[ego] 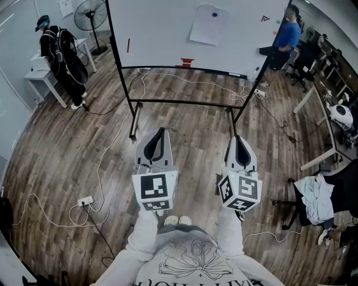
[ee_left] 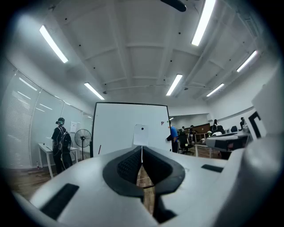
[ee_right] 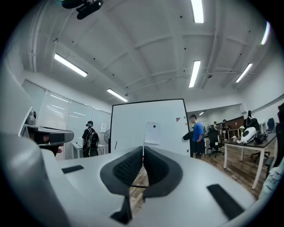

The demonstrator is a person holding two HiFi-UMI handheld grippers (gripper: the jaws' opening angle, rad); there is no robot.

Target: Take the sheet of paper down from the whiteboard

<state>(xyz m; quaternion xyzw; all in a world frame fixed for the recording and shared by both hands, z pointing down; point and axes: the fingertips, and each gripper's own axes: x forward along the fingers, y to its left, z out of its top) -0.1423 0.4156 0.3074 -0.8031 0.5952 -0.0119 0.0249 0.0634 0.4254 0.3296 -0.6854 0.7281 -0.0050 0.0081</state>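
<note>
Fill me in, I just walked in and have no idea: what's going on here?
A person stands facing a whiteboard, some way back from it, with a hand-held gripper in each hand. The left hand-held gripper and the right hand-held gripper both point level at the board, jaws shut on nothing. The sheet is still up on the board, with a dark magnet near its top. Neither gripper is near it.
</note>
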